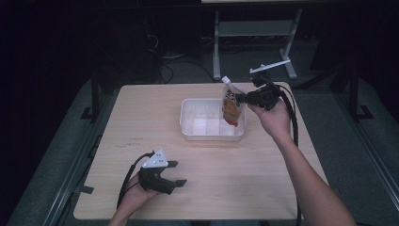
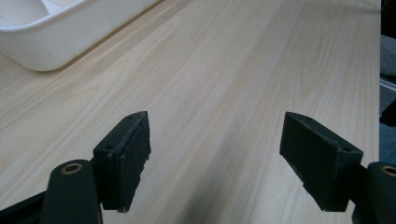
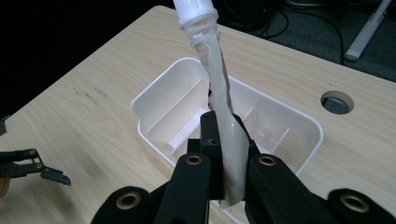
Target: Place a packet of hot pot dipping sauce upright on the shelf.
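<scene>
A spouted food pouch (image 1: 230,102) with a white cap and orange print hangs upright over the right end of the white plastic bin (image 1: 188,129). My right gripper (image 1: 241,98) is shut on the pouch from the right side. In the right gripper view the black jaws pinch the pouch (image 3: 219,88) edge-on, with the bin (image 3: 154,100) beneath it. My left gripper (image 1: 175,173) rests near the table's front left, held by a hand, jaws wide apart. In the left gripper view its pads (image 2: 123,156) stand open over bare wood, with a corner of the bin (image 2: 42,42) at the upper left.
The light wooden table (image 1: 141,108) has a round cable hole (image 3: 337,101) behind the bin. The bin has several inner dividers (image 3: 175,107). Beyond the far edge stand a white metal frame (image 1: 254,33) and cables on a dark floor.
</scene>
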The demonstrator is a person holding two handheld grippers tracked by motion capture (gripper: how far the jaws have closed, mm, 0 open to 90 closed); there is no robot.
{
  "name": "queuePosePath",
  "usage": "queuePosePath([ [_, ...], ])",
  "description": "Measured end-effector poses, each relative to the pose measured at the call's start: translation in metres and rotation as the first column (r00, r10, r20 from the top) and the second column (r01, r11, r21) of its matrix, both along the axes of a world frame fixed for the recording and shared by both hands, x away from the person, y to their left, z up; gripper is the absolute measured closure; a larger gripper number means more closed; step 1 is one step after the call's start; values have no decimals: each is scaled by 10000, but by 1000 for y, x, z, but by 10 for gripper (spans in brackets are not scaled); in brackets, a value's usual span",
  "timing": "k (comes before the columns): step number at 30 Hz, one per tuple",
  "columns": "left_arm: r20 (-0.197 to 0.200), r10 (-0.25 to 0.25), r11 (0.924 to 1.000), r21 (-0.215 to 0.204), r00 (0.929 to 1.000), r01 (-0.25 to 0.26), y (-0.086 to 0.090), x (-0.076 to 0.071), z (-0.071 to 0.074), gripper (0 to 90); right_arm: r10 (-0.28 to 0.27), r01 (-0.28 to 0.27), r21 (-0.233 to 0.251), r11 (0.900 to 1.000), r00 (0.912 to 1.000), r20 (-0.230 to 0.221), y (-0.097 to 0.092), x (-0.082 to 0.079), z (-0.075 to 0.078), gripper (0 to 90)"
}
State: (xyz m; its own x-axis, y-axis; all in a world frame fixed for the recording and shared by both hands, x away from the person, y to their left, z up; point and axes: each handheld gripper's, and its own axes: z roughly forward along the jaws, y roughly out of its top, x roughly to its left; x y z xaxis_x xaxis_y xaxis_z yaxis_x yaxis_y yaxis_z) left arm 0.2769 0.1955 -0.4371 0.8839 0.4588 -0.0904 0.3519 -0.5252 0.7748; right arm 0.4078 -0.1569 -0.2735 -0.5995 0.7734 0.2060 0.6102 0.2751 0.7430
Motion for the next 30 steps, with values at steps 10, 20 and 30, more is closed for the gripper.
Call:
queuePosePath([
  [10, 46, 14, 10000, 32, 10000, -14, 1, 0, 0, 243, -511, 514, 112, 9986, 9984, -256, 9, 20, -10, 886],
  [20, 89, 83, 10000, -16, 9999, -83, 2, 0, 1, 242, -951, 946, -227, 9953, 9953, -203, 17, 31, -19, 886],
  [30, 159, 116, 9999, -90, 9998, -114, 3, 0, 2, 240, -1266, 1256, -317, 9916, 9914, -319, 19, 40, -30, 886],
])
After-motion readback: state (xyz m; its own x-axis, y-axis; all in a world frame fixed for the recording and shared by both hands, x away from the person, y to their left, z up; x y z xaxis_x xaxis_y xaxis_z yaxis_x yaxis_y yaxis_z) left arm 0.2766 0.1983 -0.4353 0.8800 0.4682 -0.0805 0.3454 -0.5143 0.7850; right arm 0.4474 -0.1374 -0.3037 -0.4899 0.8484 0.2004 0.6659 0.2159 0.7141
